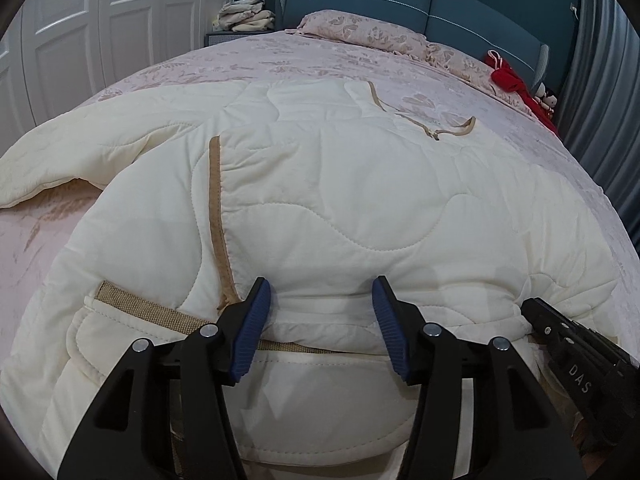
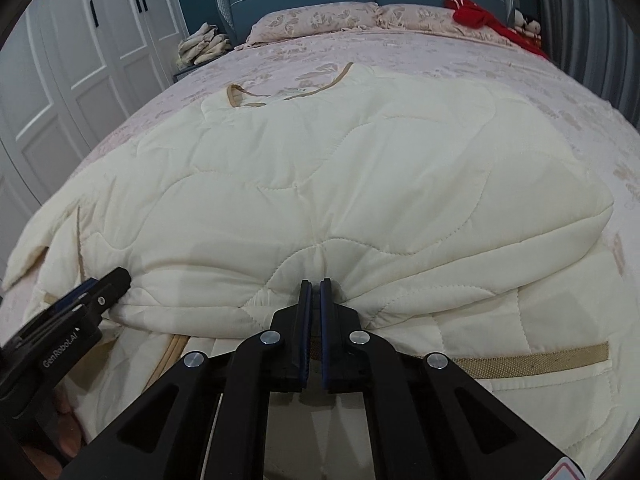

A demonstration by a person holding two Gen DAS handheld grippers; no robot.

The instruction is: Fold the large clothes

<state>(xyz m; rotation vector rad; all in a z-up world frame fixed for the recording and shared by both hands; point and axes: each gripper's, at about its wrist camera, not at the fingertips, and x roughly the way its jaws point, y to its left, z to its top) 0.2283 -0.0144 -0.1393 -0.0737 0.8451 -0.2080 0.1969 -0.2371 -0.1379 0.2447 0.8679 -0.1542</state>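
A large cream quilted jacket with tan trim lies spread on the pink bed, collar toward the headboard; it also shows in the right wrist view. My left gripper is open, its blue pads either side of the folded hem near the tan front band. My right gripper is shut on a fold of the jacket's near edge. The right gripper shows in the left wrist view, and the left one shows in the right wrist view.
The bed has pink floral pillows at a blue headboard. Red items lie at the far right corner. A pile of folded cloth sits on a nightstand. White wardrobe doors stand left, grey curtains right.
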